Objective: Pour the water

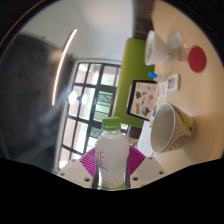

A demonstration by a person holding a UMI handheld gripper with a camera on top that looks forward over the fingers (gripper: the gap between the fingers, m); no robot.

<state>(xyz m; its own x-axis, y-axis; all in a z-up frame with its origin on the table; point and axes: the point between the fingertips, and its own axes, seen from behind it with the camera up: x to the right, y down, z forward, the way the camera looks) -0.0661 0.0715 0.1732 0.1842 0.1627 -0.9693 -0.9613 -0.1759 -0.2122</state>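
My gripper [112,160] is shut on a clear plastic bottle [112,158] with a green cap [112,124]; both pink pads [92,158] press on its sides. The view is rolled over sideways, so the bottle is tipped. A white cup [166,128] with its open mouth showing is just beyond the cap, to the right, on a pale table [190,100]. No water stream is visible.
A white stemmed glass [158,47] and a red round coaster [196,58] stand further along the table. A green placemat [131,75] with a patterned card [148,98] lies beside the cup. A dark-framed window [85,100] is behind.
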